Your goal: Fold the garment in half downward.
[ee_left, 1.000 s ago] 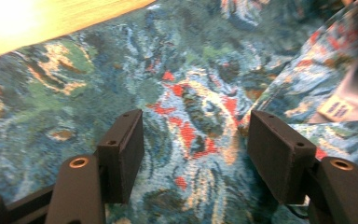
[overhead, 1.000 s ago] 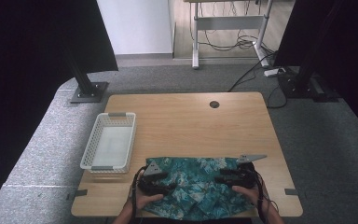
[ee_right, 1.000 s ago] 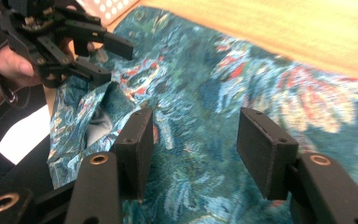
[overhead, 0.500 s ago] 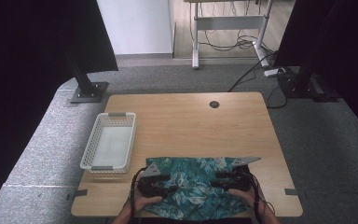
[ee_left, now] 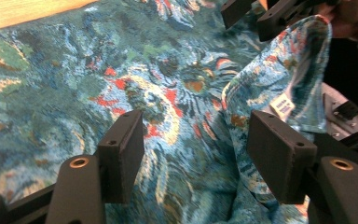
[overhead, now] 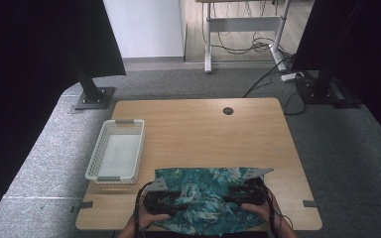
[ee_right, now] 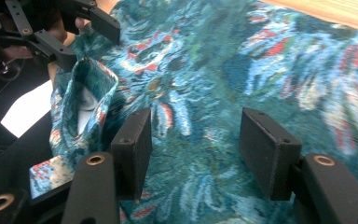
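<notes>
A teal cloth point(overhead: 206, 198) with a leaf and flower pattern in blue, white and small red spots lies spread on the near edge of the wooden table point(overhead: 198, 126), just right of the white plastic basket point(overhead: 116, 156). Its near part is raised in a fold with a small white label. The left gripper point(overhead: 171, 201) and the right gripper point(overhead: 235, 196) both rest over the cloth with jaws wide apart, gripping nothing.

Left gripper point(overhead: 171, 198) and right gripper point(overhead: 235, 194) at the table's near edge, jaws parted, tips facing inward.
</notes>
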